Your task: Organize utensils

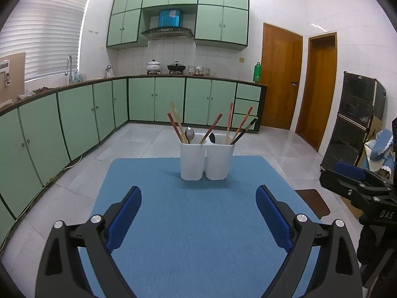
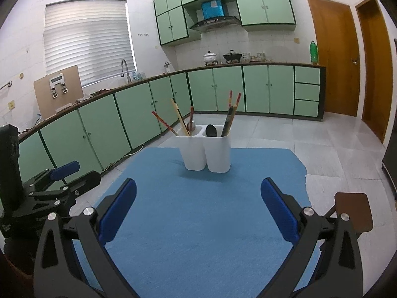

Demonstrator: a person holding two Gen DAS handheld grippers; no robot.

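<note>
both claws wide open, nothing between the pads: left claw (image 1: 198,213) and right claw (image 2: 198,206) hover over the blue mat (image 1: 198,236) on the desk. white two-compartment holder (image 1: 207,160) stands upright at the mat's far edge; chopsticks (image 1: 176,121) and a spoon (image 1: 189,134) in both compartments.

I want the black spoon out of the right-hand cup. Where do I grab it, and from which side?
Only the black spoon's bowl shows above the white holder's rim; its handle is hidden inside. Grip that bowl, coming from above with the open right tool. Chopsticks lean in the same cup to its right, so keep to the left.
</note>
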